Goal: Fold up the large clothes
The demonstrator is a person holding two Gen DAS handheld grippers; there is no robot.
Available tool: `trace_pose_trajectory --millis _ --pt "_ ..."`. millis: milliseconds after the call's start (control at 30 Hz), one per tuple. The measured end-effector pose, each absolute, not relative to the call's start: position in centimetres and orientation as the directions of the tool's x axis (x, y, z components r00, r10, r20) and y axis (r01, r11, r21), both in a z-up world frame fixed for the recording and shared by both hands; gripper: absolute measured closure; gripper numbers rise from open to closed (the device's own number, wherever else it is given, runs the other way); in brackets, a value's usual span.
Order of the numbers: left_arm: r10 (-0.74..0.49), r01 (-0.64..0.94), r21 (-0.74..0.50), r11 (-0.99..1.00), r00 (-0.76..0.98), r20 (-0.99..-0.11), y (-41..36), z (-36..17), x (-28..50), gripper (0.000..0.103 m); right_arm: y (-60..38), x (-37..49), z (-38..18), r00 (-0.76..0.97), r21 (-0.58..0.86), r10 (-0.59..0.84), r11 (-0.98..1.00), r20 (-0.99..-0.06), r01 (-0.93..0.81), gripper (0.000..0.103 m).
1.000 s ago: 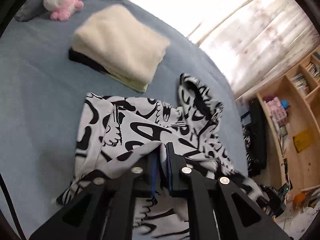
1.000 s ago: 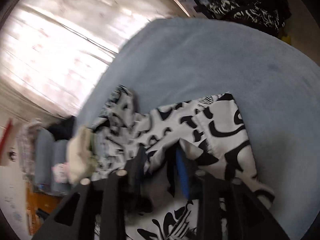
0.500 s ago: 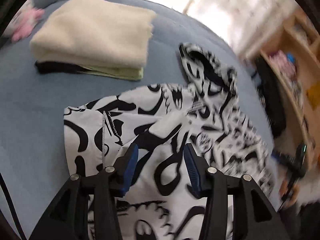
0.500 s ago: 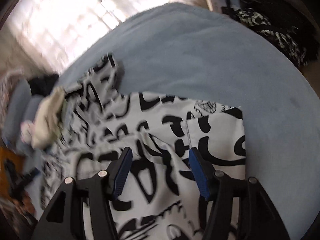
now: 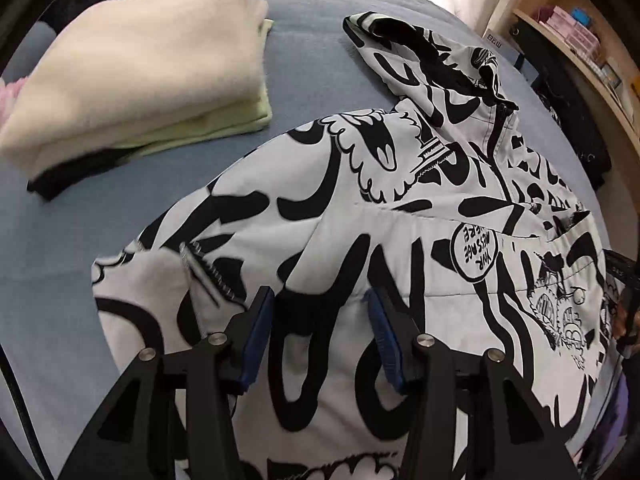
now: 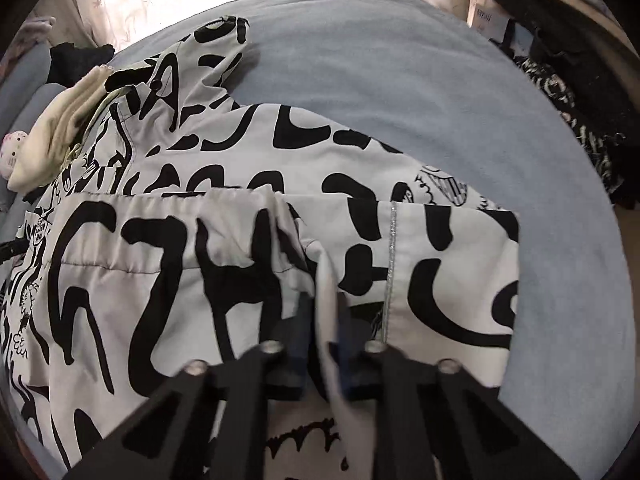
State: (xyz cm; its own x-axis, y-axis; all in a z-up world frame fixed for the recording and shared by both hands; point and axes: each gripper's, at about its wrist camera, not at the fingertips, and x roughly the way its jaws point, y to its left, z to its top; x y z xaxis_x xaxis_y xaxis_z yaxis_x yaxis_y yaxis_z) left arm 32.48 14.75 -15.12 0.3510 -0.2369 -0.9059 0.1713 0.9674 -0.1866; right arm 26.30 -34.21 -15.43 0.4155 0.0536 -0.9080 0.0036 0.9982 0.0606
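The black-and-white printed jacket [image 5: 400,208] lies spread across the blue bed [image 5: 60,240], hood towards the far edge and sleeves already folded in over the body, probably so the next fold gives a neat rectangle. The right tool [image 6: 326,344] is clamped on a raised ridge of the jacket's fabric near the near hem, seemingly to lift that edge over, while the left tool [image 5: 320,332] hovers over the jacket with its blue pads apart, nothing pinched. Beyond the jacket's left shoulder sits a stack of folded clothes [image 5: 132,68], kept clear of the folding area.
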Motion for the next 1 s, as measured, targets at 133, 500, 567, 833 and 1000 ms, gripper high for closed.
trace_pose_trajectory --millis 133,500,567,833,1000 --pt "-0.167 0.211 -0.086 0.974 0.4 -0.901 12.8 -14.6 31.6 0.095 -34.3 24.3 -13.8 0.486 0.041 0.013 0.998 -0.874 0.048 0.099" --pt "0.042 0.041 0.092 0.995 0.663 -0.747 11.2 -7.0 29.3 0.101 -35.3 23.5 -7.3 0.7 0.092 -0.057 0.981 -0.712 0.173 0.1" --pt "0.073 0.012 0.109 0.994 0.673 -0.736 11.0 -7.0 30.4 0.101 -35.2 24.8 -7.1 0.715 0.093 -0.08 0.976 -0.695 0.199 0.1" --pt "0.167 -0.069 0.162 0.984 0.657 -0.735 9.9 -10.8 36.6 0.101 -35.3 31.5 -11.2 0.641 0.045 -0.169 0.952 -0.749 0.303 0.099" --pt "0.199 -0.079 0.189 0.979 0.584 -0.787 9.4 -15.9 38.9 0.101 -36.2 33.8 -17.1 0.502 0.035 -0.151 0.939 -0.851 0.342 0.094"
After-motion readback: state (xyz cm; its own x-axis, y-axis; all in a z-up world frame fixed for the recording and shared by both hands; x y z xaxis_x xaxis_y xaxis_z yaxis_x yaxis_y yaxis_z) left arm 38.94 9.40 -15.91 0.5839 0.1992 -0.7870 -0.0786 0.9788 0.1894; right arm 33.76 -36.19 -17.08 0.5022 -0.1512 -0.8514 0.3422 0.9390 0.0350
